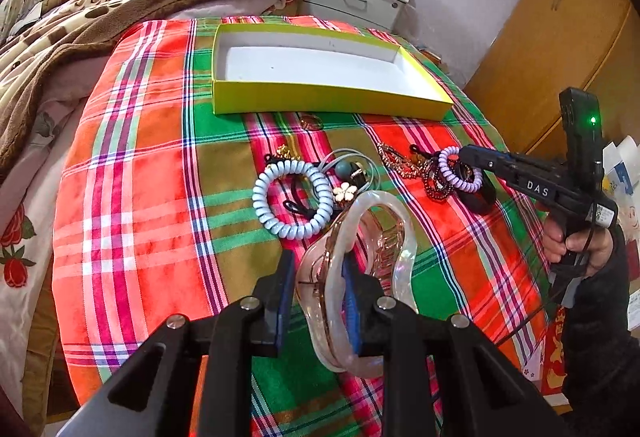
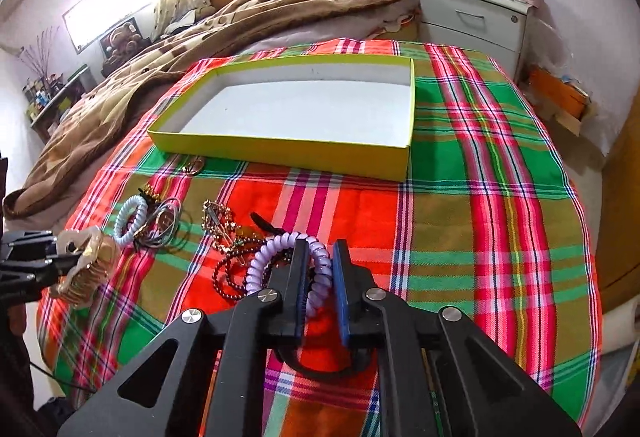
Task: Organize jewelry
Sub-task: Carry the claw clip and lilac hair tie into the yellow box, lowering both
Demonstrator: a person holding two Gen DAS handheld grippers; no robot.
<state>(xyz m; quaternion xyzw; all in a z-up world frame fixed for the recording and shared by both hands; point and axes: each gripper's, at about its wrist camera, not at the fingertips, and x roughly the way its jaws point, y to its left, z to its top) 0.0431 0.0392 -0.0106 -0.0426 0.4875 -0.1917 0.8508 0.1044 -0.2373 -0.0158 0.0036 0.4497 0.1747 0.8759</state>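
Note:
My left gripper (image 1: 318, 265) is shut on a clear pink hair claw clip (image 1: 362, 261), held just above the plaid cloth; the clip also shows in the right wrist view (image 2: 86, 269). My right gripper (image 2: 320, 251) is closed on a purple coil hair tie (image 2: 280, 257), which also shows in the left wrist view (image 1: 456, 173). A light blue coil tie (image 1: 292, 199), a flower hair tie (image 1: 345, 193), a gold hairpin (image 1: 396, 159), a bead bracelet (image 2: 228, 277) and a small ring (image 1: 311, 123) lie on the cloth. An empty yellow box (image 1: 320, 99) (image 2: 280, 151) sits behind them.
The plaid cloth (image 2: 480, 197) covers the bed end. A brown blanket (image 1: 100, 21) lies to the left. A white nightstand (image 2: 476, 21) stands behind the box, a wooden wardrobe (image 1: 552, 37) to the right. A black ring (image 2: 320, 367) lies under my right gripper.

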